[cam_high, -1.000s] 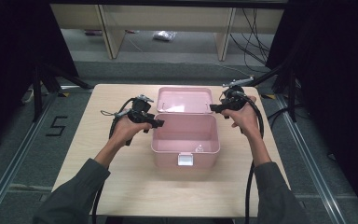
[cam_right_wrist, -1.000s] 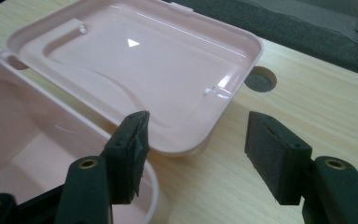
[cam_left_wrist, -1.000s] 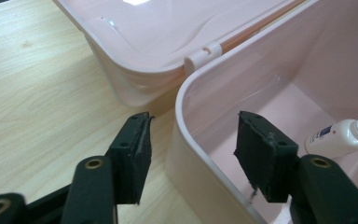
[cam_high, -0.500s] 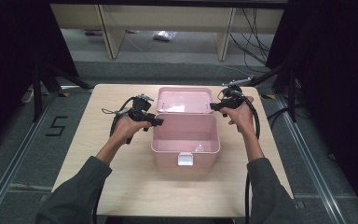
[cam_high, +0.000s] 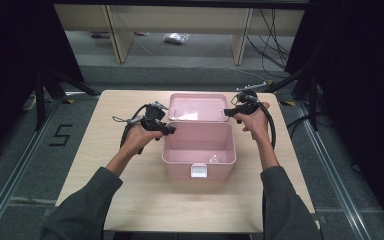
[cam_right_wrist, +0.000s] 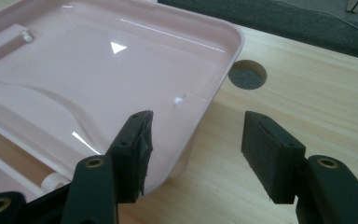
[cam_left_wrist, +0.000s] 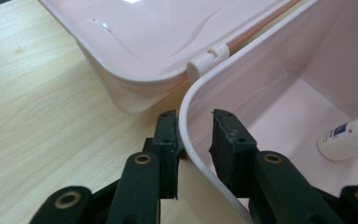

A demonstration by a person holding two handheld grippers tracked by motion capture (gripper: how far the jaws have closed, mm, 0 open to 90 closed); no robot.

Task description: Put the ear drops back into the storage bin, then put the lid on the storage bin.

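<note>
Pink plastic dominates the middle of the high view, where an open storage box [cam_high: 198, 150] sits at the centre of a pale wooden table [cam_high: 105, 195], its hinged lid [cam_high: 198, 107] folded back flat on the tabletop toward the top of the frame. A small white bottle [cam_left_wrist: 347, 136] lies on the box floor, at the right edge of the left gripper view. The left gripper [cam_high: 164, 128], held in a person's hand just left of the box in the high view, straddles the box's rounded rear corner: in its own view one jaw stands outside the wall, touching it, and the other inside with a sliver of space left, the jaws having just been closing around the rim to a narrow gap. The right gripper [cam_high: 231, 113], at the lid's right end in the high view, holds its jaws moderately wide; its own view shows one jaw over the lid's near corner and the other out over bare wood, neither pad pressing on the plastic. A round cable hole [cam_right_wrist: 247, 74] in the table lies just beyond the lid's corner.
</note>
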